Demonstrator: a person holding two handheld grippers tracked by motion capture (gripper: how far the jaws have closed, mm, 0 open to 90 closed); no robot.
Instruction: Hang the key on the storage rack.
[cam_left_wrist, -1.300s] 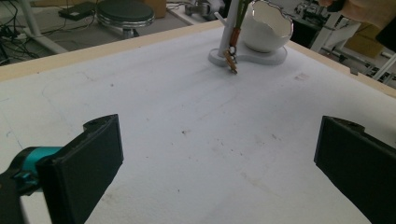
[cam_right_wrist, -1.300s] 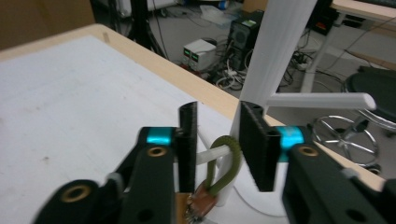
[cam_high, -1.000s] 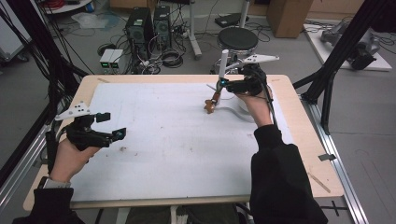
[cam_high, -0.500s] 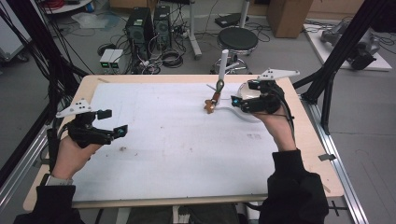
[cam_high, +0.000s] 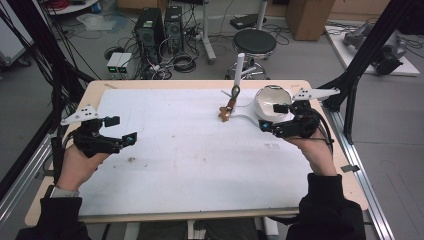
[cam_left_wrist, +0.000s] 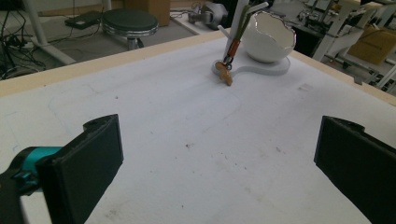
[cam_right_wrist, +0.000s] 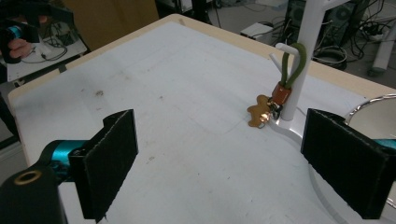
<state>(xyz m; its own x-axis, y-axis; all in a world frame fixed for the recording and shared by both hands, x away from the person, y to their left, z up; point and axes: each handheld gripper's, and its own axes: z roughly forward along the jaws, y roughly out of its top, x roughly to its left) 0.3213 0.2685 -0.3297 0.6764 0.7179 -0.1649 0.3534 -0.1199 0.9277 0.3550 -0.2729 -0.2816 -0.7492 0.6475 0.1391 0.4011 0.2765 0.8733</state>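
Note:
A white stand (cam_high: 239, 67) rises from a flat white base at the table's far middle. From its hook hangs a keychain: a green loop (cam_right_wrist: 292, 63), a brown tag and a gingerbread-shaped charm (cam_right_wrist: 259, 114) that rests on the mat (cam_high: 224, 114) (cam_left_wrist: 225, 74). A white egg-shaped bowl (cam_high: 270, 100) (cam_left_wrist: 271, 37) sits on the same base. My right gripper (cam_high: 271, 117) (cam_right_wrist: 229, 158) is open and empty just right of the bowl. My left gripper (cam_high: 122, 129) (cam_left_wrist: 219, 163) is open and empty at the table's left side, far from the stand.
A white mat (cam_high: 200, 160) covers most of the wooden table (cam_high: 350, 185). Black frame bars (cam_high: 350, 95) stand at the right and left edges. A stool (cam_high: 255, 42), computer towers and cables lie on the floor beyond the far edge.
My right gripper has drawn away from the stand, moving right and toward the person, which uncovers the bowl. The keychain stays on the hook. The left gripper has barely moved.

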